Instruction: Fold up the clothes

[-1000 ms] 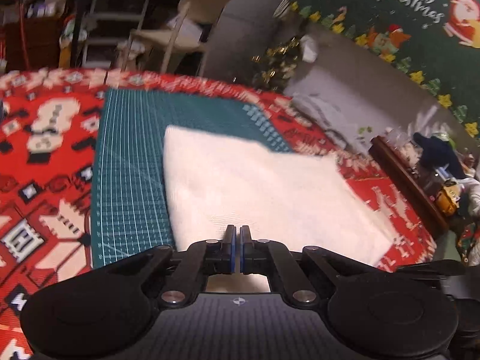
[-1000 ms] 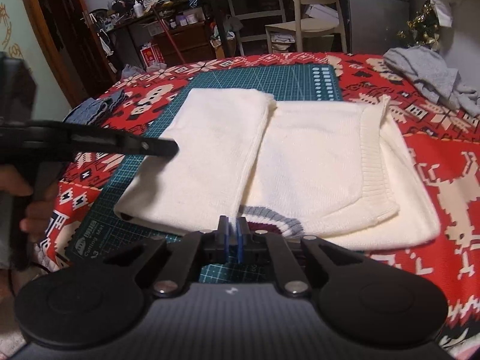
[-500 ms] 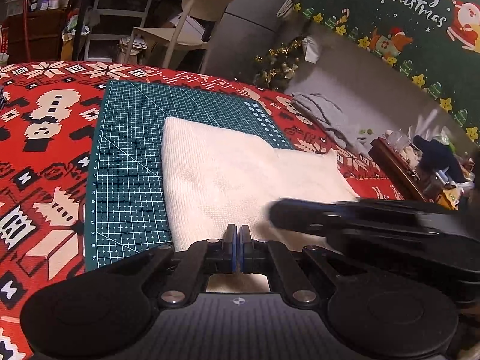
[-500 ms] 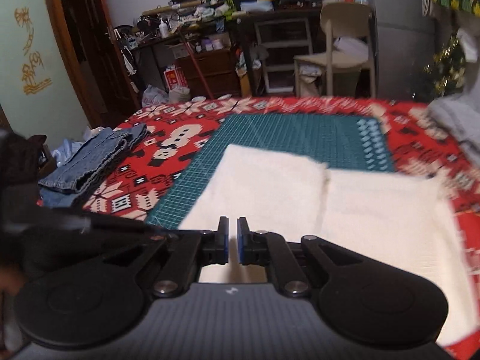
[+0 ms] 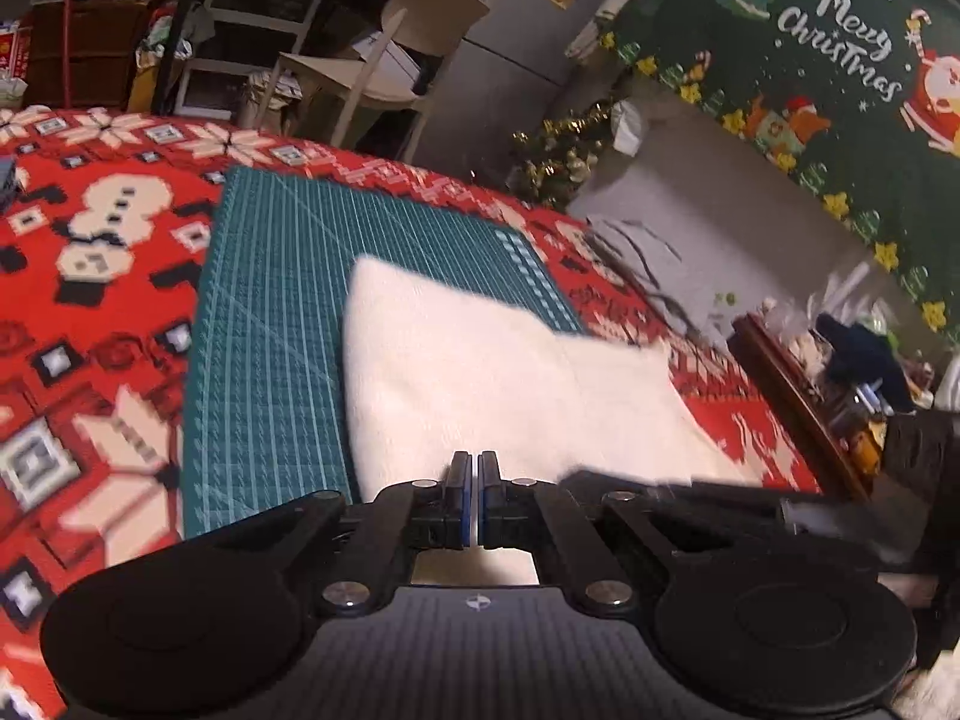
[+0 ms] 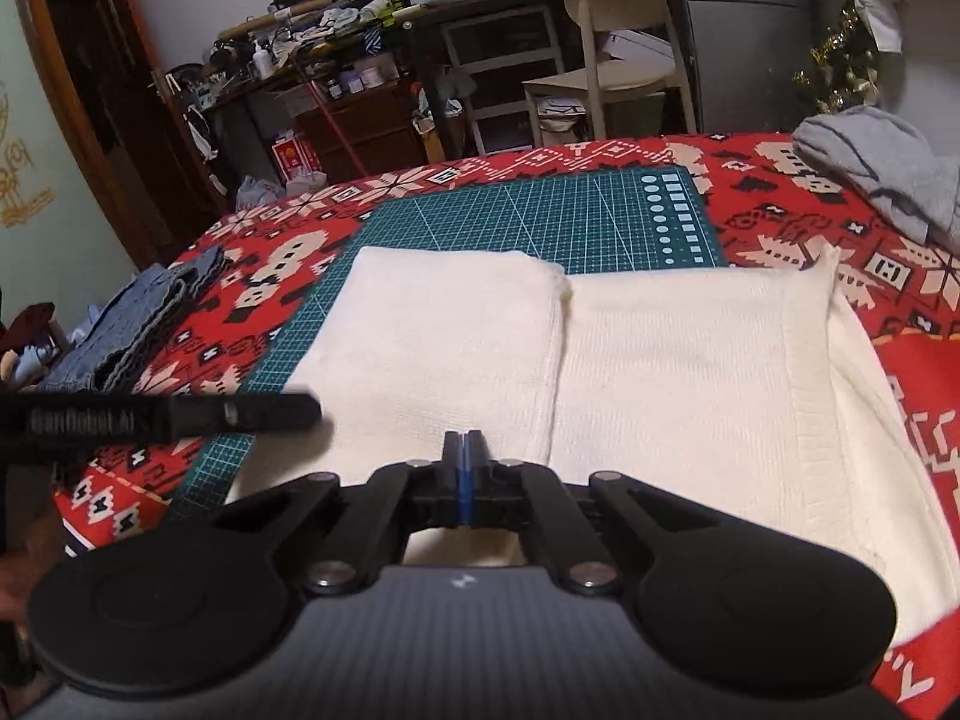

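Both grippers, the left gripper (image 5: 471, 495) and the right gripper (image 6: 462, 480), whose jaws have just been closing, are hovering clenched and empty over the near edge of the cream sweater (image 6: 600, 372), now lying part-folded on the green cutting mat (image 6: 540, 216), likely awaiting another fold.

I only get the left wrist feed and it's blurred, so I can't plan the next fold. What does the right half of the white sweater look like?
Observer: The white sweater shows a ribbed band running front to back near its right edge.
Operator: Is the left part already folded?
Observer: Yes, a folded panel lies over the left half, its edge a seam down the middle.
Operator: Any other clothes around?
Observer: Folded jeans sit on the tablecloth at left, and a grey garment lies at the far right.
Operator: Right gripper?
Observer: The right gripper is shut, empty, over the sweater's near edge.
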### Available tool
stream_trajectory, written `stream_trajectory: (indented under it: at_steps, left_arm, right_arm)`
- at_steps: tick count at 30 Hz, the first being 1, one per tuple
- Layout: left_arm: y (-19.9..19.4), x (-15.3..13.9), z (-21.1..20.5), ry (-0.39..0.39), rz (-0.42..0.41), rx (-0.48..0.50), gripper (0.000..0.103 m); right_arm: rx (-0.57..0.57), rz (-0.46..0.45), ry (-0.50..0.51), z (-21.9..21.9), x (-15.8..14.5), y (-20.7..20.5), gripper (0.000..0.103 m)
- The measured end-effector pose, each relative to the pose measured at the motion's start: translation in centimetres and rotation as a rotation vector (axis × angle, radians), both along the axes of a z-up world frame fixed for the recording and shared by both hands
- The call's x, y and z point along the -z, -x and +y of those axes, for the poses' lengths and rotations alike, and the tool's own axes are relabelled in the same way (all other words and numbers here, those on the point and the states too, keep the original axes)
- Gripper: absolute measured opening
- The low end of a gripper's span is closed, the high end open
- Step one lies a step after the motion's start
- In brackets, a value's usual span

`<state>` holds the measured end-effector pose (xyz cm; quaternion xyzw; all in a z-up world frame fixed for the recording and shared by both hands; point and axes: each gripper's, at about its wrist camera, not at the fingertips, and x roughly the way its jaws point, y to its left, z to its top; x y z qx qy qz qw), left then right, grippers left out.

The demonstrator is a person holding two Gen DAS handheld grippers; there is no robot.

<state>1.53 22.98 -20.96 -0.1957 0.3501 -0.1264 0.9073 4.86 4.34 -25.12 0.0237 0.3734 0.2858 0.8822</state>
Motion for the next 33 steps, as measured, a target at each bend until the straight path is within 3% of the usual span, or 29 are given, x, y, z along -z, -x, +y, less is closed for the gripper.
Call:
stream_trajectory:
  at_steps: [5, 8, 9, 12, 18, 22, 28, 30, 33]
  left_arm:
    - [-2.4, 0.1, -0.1, -0.02, 0.021, 0.019, 0.0]
    - [-3.3, 1.2, -0.2, 0.01, 0.058, 0.024, 0.0]
    - [-3.4, 1.2, -0.2, 0.016, 0.058, 0.022, 0.0]
    - [-3.1, 1.0, -0.3, 0.02, 0.055, 0.019, 0.0]
    - [-2.8, 0.6, -0.4, -0.006, 0.053, 0.016, 0.0]
    - [-2.9, 1.2, 0.2, 0.028, 0.068, 0.023, 0.002]
    - [-3.1, 0.8, 0.4, 0.039, 0.075, 0.02, 0.002]
    - [-3.2, 0.2, 0.4, 0.026, 0.066, 0.015, 0.002]
    - [-3.9, -0.6, 1.2, 0.055, 0.046, -0.008, 0.002]
  right_arm:
    - [0.026, 0.014, 0.007, -0.6, -0.7, 0.1, 0.0]
    - [0.063, -0.021, 0.046, -0.7, -1.5, 0.0, 0.0]
    - [0.07, -0.041, 0.056, -0.6, -1.9, -0.2, 0.008]
    - [0.057, -0.067, 0.023, 0.0, -2.8, -1.0, 0.01]
    - [-0.036, 0.051, -0.102, 3.3, -2.2, -3.3, 0.009]
    - [-0.005, 0.102, -0.113, 2.9, -0.6, -4.4, 0.0]
    - [0.045, 0.111, -0.092, 0.1, -0.2, -4.9, 0.0]
    - [0.088, 0.089, -0.037, -0.4, -0.4, -4.8, 0.0]
    - [0.109, 0.105, -0.073, -1.3, -0.9, -5.2, 0.0]
